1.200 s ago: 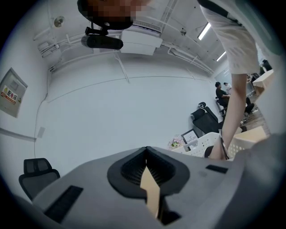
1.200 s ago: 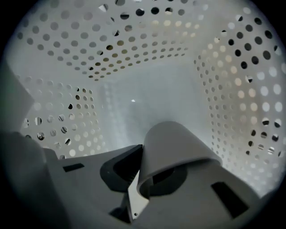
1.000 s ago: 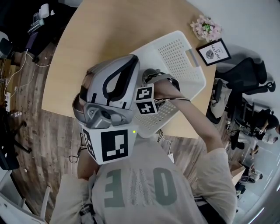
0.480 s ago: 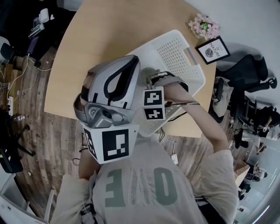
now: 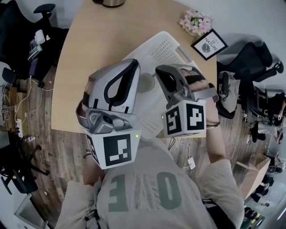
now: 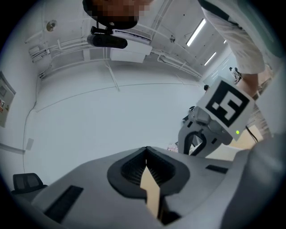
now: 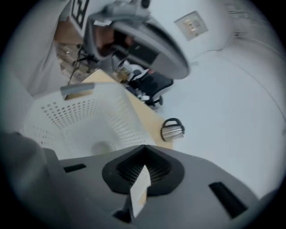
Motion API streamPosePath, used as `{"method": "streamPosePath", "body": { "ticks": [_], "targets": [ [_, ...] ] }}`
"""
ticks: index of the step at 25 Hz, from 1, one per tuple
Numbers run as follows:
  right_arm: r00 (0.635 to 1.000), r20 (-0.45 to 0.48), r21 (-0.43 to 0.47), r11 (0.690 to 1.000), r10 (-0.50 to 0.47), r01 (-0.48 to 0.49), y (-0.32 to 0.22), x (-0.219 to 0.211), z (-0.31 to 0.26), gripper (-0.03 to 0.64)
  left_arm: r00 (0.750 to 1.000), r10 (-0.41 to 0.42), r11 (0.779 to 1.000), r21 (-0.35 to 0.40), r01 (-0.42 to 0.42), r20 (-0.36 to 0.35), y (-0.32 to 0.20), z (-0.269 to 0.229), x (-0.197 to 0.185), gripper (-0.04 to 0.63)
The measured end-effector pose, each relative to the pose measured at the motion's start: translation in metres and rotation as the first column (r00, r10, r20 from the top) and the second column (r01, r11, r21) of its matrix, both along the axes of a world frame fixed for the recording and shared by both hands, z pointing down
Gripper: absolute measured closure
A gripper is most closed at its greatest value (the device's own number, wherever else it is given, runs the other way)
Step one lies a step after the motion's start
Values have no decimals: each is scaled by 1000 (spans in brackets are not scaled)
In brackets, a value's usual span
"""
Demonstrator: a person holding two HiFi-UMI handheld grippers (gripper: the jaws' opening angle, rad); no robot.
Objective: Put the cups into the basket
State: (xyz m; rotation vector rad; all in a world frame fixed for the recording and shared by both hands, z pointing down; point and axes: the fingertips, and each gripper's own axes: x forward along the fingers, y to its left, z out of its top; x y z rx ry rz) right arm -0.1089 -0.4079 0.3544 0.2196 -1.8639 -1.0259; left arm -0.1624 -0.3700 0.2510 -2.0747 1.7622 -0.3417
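White basket [image 7: 89, 116] has a cup [image 7: 103, 146] inside, just past the right tongs [image 7: 144, 154].
Those and the left tongs [image 6: 146, 154] are shut tight, holding nothing; no other cup shows.

A pale wooden table [image 5: 103, 40] with a rounded edge stands on a dark plank floor [image 5: 44, 179]. Cables [image 5: 18, 107] trail across the boards to the left, a black office chair [image 5: 42, 11] sits at the far left corner, and another chair [image 5: 252, 67] is off to the right. At the table's far end there's a small pot of pink flowers [image 5: 195, 22] beside a black-framed sign [image 5: 209, 44], with a metal kettle [image 7: 172, 129] further along the edge. The wall [image 6: 111, 125] is plain white, and above it run white pipes [image 6: 67, 44] and long strip lights [image 6: 196, 32], which are switched on.
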Motion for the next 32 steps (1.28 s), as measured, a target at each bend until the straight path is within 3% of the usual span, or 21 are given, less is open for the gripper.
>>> {"method": "streamPosePath", "body": {
  "ticks": [2, 5, 6, 9, 10, 11, 12, 20, 27, 32],
  "targets": [
    [970, 220, -22, 995, 99, -96, -6, 3, -37, 618, 1000, 21, 1000, 13, -21, 9, -4, -8, 5, 586],
    [829, 518, -106, 977, 212, -184, -14, 18, -78, 618, 999, 39, 999, 14, -39, 22, -11, -17, 12, 586],
    [754, 606, -159, 968, 253, -196, -15, 25, -88, 618, 999, 45, 999, 14, -45, 29, -14, -19, 15, 586],
    [449, 799, -344, 916, 400, -204, -13, 49, -108, 618, 997, 64, 998, 14, -64, 50, -19, -22, 23, 586],
    [381, 824, -370, 908, 419, -196, -11, 55, -111, 618, 996, 69, 997, 14, -70, 51, -20, -22, 26, 586],
    [341, 839, -378, 906, 423, -192, -9, 61, -113, 618, 996, 74, 997, 12, -74, 48, -21, -22, 28, 586],
    [322, 848, -376, 906, 421, -195, -7, 65, -113, 618, 996, 78, 997, 8, -79, 44, -22, -21, 31, 586],
    [283, 866, -372, 909, 413, -189, 3, 72, -113, 620, 993, 113, 994, -12, -113, 44, -23, -16, 51, 586],
    [278, 866, -379, 909, 415, -174, 4, 71, -114, 620, 994, 105, 994, -10, -104, 38, -23, -17, 50, 586],
    [297, 856, -389, 905, 424, -171, 5, 67, -108, 620, 995, 92, 996, -12, -92, 34, -21, -15, 44, 586]
  ]
}}
